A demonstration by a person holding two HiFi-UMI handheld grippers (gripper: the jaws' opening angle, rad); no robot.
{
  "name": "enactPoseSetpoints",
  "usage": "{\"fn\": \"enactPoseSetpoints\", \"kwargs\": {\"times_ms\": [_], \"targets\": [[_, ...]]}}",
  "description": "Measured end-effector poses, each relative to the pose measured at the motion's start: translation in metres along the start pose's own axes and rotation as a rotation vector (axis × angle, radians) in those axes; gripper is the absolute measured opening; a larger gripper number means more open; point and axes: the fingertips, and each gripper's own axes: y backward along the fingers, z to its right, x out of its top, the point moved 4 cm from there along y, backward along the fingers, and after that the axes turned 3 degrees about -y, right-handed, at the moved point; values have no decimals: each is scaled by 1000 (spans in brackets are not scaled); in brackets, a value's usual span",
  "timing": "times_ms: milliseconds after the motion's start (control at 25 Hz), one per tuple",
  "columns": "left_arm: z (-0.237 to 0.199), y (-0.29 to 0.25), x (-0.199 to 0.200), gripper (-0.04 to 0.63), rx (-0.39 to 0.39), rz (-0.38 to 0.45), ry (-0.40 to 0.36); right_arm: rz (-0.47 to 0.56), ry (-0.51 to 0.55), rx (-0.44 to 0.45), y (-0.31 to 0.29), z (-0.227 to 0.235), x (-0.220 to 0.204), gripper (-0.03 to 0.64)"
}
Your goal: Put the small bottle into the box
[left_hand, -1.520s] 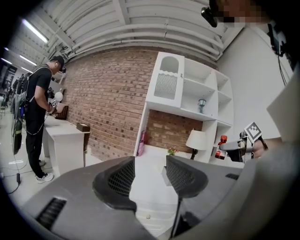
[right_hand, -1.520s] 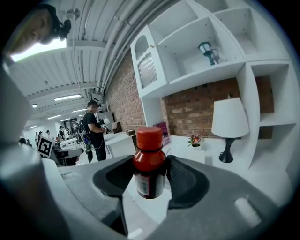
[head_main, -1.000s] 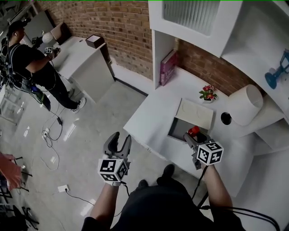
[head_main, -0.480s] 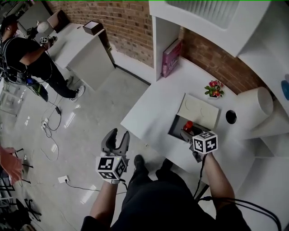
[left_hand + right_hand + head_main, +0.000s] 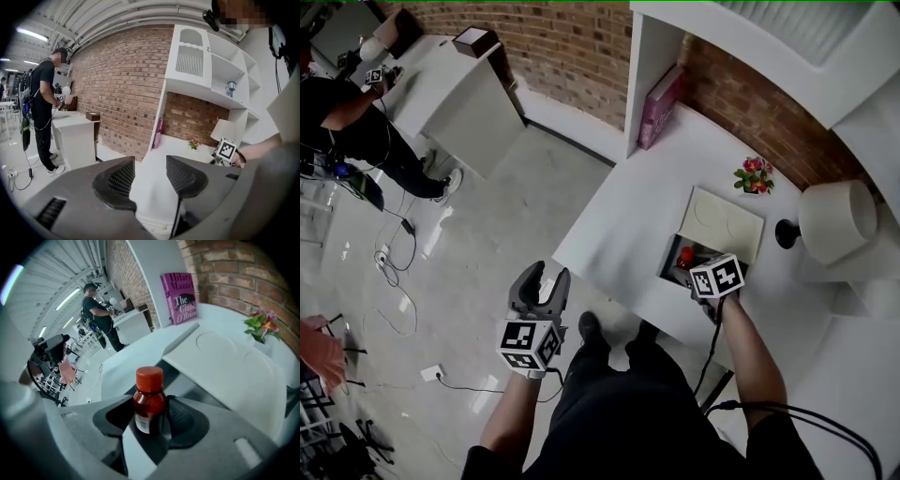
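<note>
The small bottle [image 5: 685,254] is dark red with a red cap. It stands upright between the jaws of my right gripper [image 5: 687,269], which is shut on it. In the right gripper view the bottle [image 5: 149,401] fills the gap of the right gripper [image 5: 149,417], just over the open grey box [image 5: 197,391]. The box [image 5: 670,263] sits on the white table [image 5: 614,225], its white lid [image 5: 727,220] folded back behind it. My left gripper [image 5: 546,286] hangs open and empty over the floor, left of the table; in its own view the left gripper [image 5: 145,176] holds nothing.
A pink book [image 5: 661,94] leans in the shelf corner. A small flower pot [image 5: 753,175] and a white lamp [image 5: 836,220] stand behind the box. A person [image 5: 342,117] works at a far white desk [image 5: 450,89]. Cables lie on the floor [image 5: 403,272].
My right gripper has carried the bottle a little farther over the box's opening, and the head view has shifted with it. The left gripper has stayed put.
</note>
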Motion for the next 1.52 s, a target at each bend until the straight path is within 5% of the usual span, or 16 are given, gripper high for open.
{"fn": "enactPoseSetpoints", "kwargs": {"times_ms": [480, 760, 1160, 1520], "targets": [[-15, -6, -13, 207, -10, -47, 5, -91, -64, -13, -28, 5, 7, 221], [-16, -12, -22, 206, -26, -73, 0, -135, 16, -92, -32, 8, -3, 213], [-7, -15, -13, 206, -54, -61, -16, 43, -80, -58, 1, 4, 16, 221], [14, -16, 28, 206, -94, 28, -78, 511, 34, -23, 96, -41, 78, 157]]}}
